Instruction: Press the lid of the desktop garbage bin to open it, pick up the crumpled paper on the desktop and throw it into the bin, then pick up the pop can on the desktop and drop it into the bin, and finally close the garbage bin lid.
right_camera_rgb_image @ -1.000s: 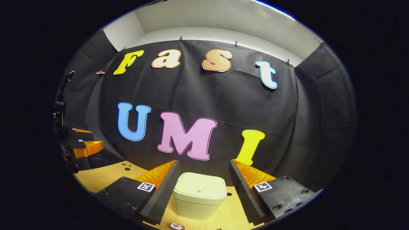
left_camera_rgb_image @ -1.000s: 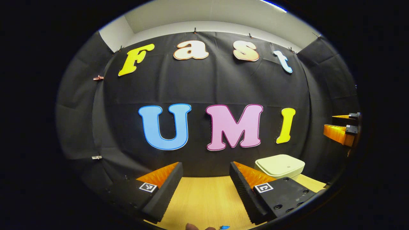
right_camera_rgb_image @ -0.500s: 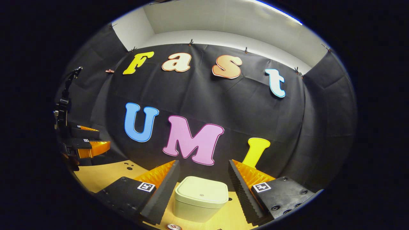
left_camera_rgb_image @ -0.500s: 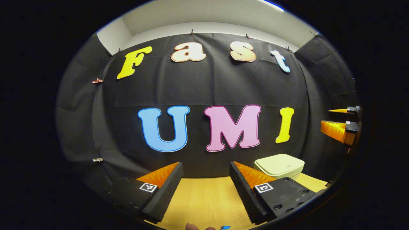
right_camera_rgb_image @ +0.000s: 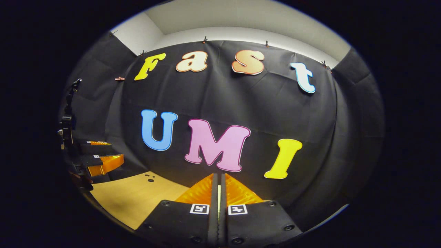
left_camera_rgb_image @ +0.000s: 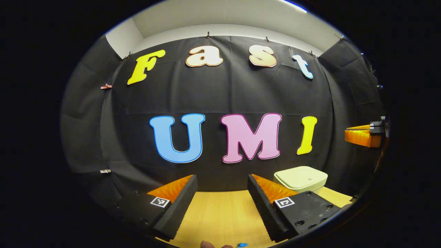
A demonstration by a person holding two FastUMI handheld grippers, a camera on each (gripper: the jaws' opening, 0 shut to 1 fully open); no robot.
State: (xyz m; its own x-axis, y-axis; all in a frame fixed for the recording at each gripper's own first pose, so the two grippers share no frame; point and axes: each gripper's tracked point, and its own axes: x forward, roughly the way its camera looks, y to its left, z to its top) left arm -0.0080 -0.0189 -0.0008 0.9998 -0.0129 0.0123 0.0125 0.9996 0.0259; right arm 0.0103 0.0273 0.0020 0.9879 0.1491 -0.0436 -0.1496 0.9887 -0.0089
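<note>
Right hand-held gripper (right_camera_rgb_image: pixel 218 193), fingers pressed together and empty; left hand-held gripper (left_camera_rgb_image: pixel 222 193), fingers apart, the closed garbage bin (left_camera_rgb_image: pixel 300 179) lying ahead to its right on the counter (left_camera_rgb_image: pixel 220 213).

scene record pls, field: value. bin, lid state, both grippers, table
bin: pale desktop bin on the wooden table, ahead and right of the left gripper
lid: down, closed
left gripper: open, nothing between its fingers, above the table
right gripper: fingers together with nothing between them; from the left gripper view it is raised at the far right
other items: small blue bit at the bottom edge of the left gripper view, too small to identify
</note>
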